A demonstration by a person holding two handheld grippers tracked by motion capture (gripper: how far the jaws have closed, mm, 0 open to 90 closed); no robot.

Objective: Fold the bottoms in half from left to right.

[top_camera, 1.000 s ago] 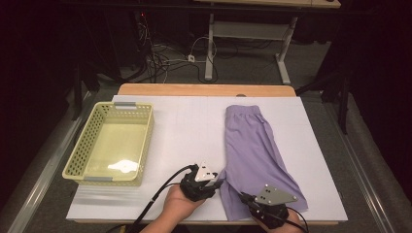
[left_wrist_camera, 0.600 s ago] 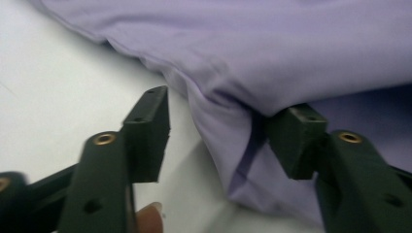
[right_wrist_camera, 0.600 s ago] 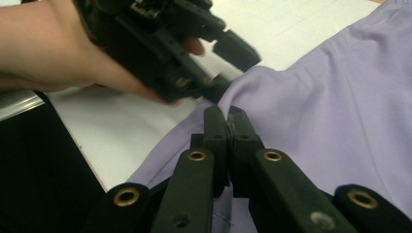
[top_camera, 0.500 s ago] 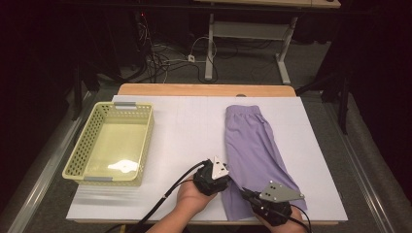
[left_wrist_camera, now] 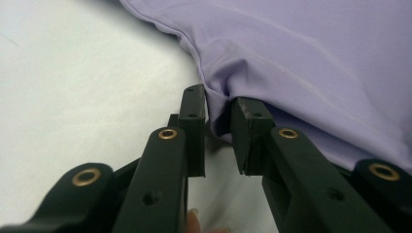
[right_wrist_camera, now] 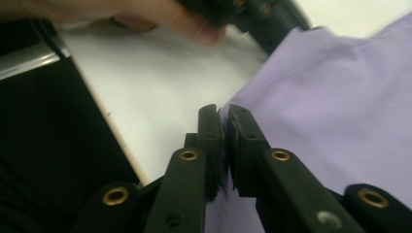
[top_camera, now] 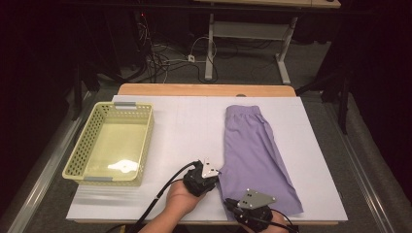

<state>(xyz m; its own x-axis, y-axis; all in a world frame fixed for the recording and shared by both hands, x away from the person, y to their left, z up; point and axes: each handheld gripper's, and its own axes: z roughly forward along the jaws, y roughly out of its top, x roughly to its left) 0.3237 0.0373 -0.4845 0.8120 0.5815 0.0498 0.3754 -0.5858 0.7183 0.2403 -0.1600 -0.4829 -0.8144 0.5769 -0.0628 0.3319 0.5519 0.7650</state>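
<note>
Purple shorts point(top_camera: 257, 150) lie folded lengthwise on the right half of the white table point(top_camera: 189, 126), waistband at the far end. My left gripper point(top_camera: 218, 175) sits at their left edge, and its jaws have just been closing. In the left gripper view a fold of the purple cloth point(left_wrist_camera: 316, 58) is pinched between the tips of that left gripper point(left_wrist_camera: 218, 109). My right gripper point(top_camera: 232, 204) is at the near left corner, by the table's front edge. Its jaws have just opened slightly, but the right gripper point(right_wrist_camera: 224, 119) still holds the cloth's point(right_wrist_camera: 340, 97) edge in its narrow gap.
A pale yellow perforated basket point(top_camera: 148, 141) stands on the left of the table with nothing in it. A wooden strip point(top_camera: 204, 90) runs along the table's far edge. Cables and desk legs lie on the floor beyond. The left hand point(right_wrist_camera: 160, 14) is close ahead of the right gripper.
My right gripper has shifted left and nearer the front edge, onto the shorts' near left corner. The left gripper has stayed at the cloth's left edge.
</note>
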